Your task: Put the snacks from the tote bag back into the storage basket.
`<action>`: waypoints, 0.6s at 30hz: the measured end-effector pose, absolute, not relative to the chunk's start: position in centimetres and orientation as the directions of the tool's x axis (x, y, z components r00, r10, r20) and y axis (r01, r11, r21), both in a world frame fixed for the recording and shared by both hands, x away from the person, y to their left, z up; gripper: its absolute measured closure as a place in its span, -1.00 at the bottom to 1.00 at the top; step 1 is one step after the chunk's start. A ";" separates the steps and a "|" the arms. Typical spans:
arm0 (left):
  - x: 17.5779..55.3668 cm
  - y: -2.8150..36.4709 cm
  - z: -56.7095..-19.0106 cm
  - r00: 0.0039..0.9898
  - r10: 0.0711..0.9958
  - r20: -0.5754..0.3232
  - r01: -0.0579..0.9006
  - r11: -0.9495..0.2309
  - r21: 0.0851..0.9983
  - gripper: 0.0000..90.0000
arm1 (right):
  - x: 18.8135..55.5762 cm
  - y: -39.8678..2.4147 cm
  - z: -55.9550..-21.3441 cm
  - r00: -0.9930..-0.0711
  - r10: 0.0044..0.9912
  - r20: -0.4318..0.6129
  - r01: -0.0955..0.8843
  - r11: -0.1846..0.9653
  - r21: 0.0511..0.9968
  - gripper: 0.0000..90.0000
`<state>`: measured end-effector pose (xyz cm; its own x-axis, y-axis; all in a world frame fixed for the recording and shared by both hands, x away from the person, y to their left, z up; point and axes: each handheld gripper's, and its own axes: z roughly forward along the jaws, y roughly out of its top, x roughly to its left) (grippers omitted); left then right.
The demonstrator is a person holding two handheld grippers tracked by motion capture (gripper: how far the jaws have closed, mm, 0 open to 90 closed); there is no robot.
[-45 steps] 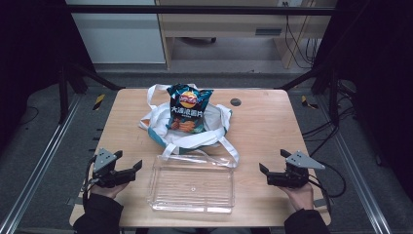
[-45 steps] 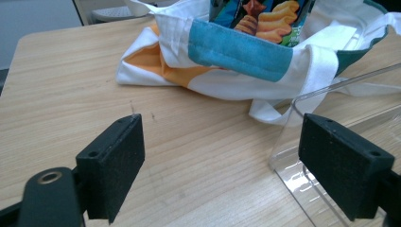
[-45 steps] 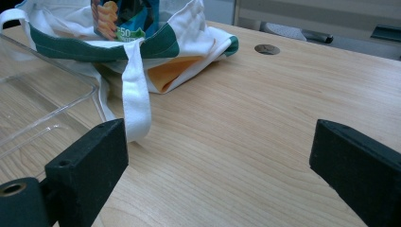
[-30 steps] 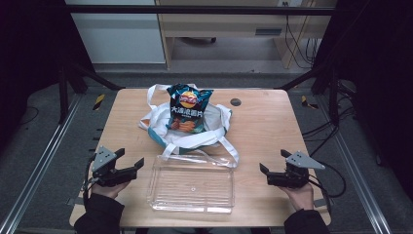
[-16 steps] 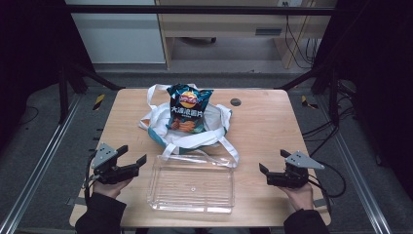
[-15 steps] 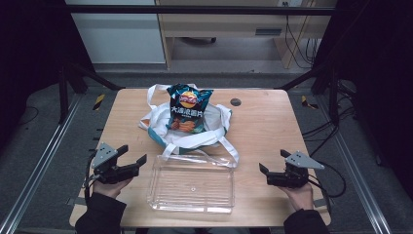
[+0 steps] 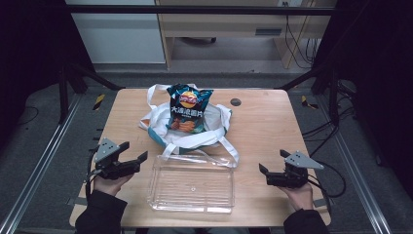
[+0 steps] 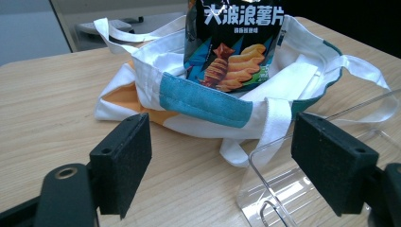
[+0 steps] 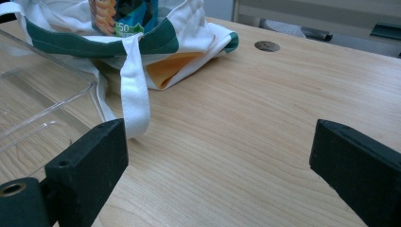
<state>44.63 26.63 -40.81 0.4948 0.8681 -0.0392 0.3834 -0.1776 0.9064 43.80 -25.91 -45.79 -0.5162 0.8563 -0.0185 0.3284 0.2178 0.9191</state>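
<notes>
A dark blue crisp bag (image 7: 187,108) (image 8: 236,42) stands upright in a white tote bag (image 7: 214,131) (image 8: 208,101) (image 9: 184,42) with teal and orange patches, at the table's middle. An empty clear plastic tray (image 7: 191,184) (image 8: 302,184) (image 9: 33,109) lies in front of it, near the front edge. My left gripper (image 7: 132,159) (image 8: 227,165) is open just left of the tray, aimed at the tote. My right gripper (image 7: 272,163) (image 9: 222,175) is open to the right of the tray, over bare wood. Neither holds anything.
The wooden table (image 7: 263,126) has a round cable hole (image 7: 235,102) (image 9: 266,46) behind the tote. White tote straps (image 7: 229,148) (image 9: 135,90) trail onto the tray's far rim. Metal frame rails (image 7: 44,161) run along both sides; a desk (image 7: 229,24) stands beyond.
My left gripper has lifted slightly and edged toward the tray. The right gripper, tote, crisp bag and tray have stayed put.
</notes>
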 end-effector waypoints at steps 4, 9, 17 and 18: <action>45.1 26.2 -40.9 0.499 0.866 -0.034 0.387 -0.188 0.903 -0.55 | 43.8 -26.0 -45.7 -0.514 0.858 -0.016 0.325 0.212 0.921 -0.88; 45.4 25.9 -40.6 0.506 0.862 -0.031 0.384 -0.193 0.903 -0.54 | 43.8 -25.9 -45.8 -0.516 0.857 -0.017 0.329 0.216 0.919 -0.88; 46.5 25.2 -38.9 0.518 0.855 -0.027 0.364 -0.191 0.912 -0.50 | 43.8 -25.9 -45.8 -0.513 0.858 -0.018 0.331 0.217 0.918 -0.88; 46.6 25.1 -38.7 0.518 0.855 -0.025 0.360 -0.191 0.913 -0.50 | 43.8 -25.9 -45.8 -0.512 0.859 -0.018 0.332 0.217 0.918 -0.88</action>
